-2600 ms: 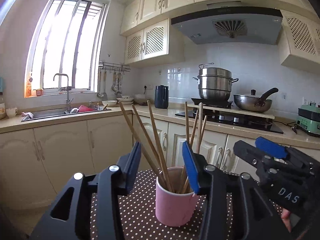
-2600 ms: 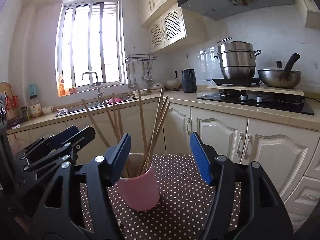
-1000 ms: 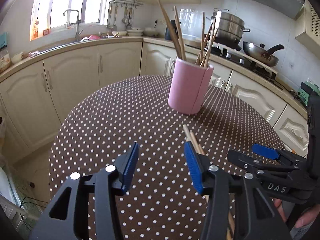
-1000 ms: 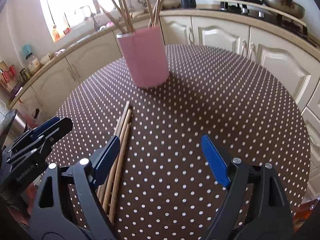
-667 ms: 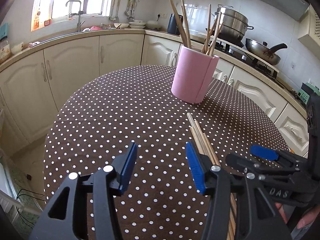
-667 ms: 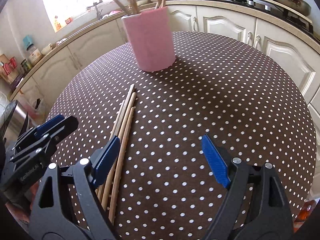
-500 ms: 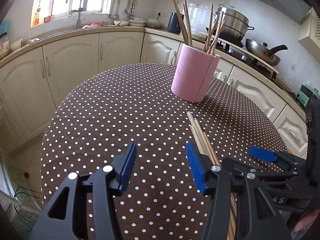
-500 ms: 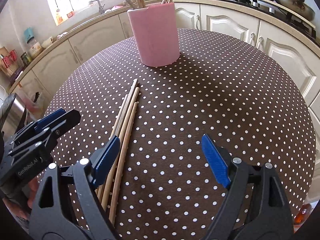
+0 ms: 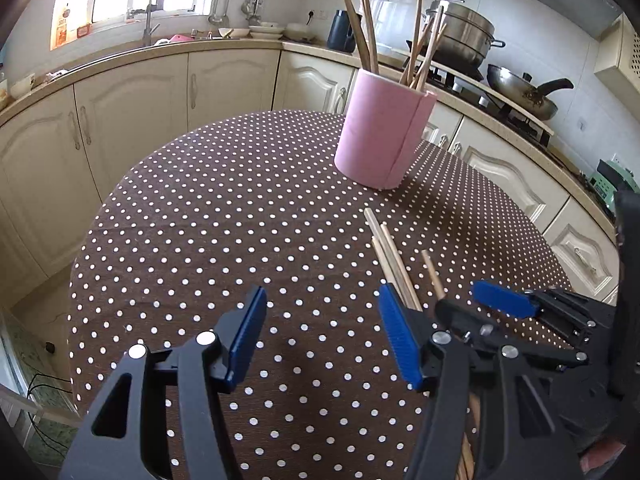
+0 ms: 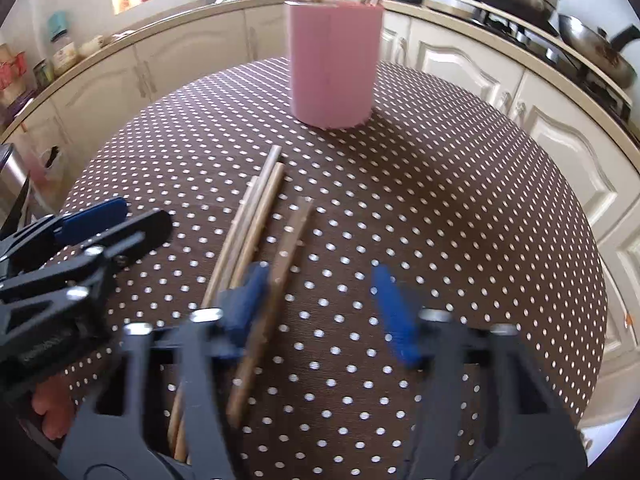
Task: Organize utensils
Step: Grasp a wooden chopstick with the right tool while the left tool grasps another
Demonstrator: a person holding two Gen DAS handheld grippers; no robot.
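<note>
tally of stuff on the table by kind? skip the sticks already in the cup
Loose chopsticks: 4 (3 bundled, 1 lying apart)
Pink cup: 1
Total: 5

One pink holder (image 10: 334, 64) stands ahead of the right gripper (image 10: 320, 304), upright on one round table (image 10: 460, 200). It holds several chopsticks (image 9: 370, 28); their exact number cannot be told. Four loose chopsticks (image 10: 256, 216) lie just ahead of that gripper: three bunched, and one (image 10: 288, 248) apart beside its left finger. Two grippers are in view, the left gripper (image 9: 324, 340) included.
</note>
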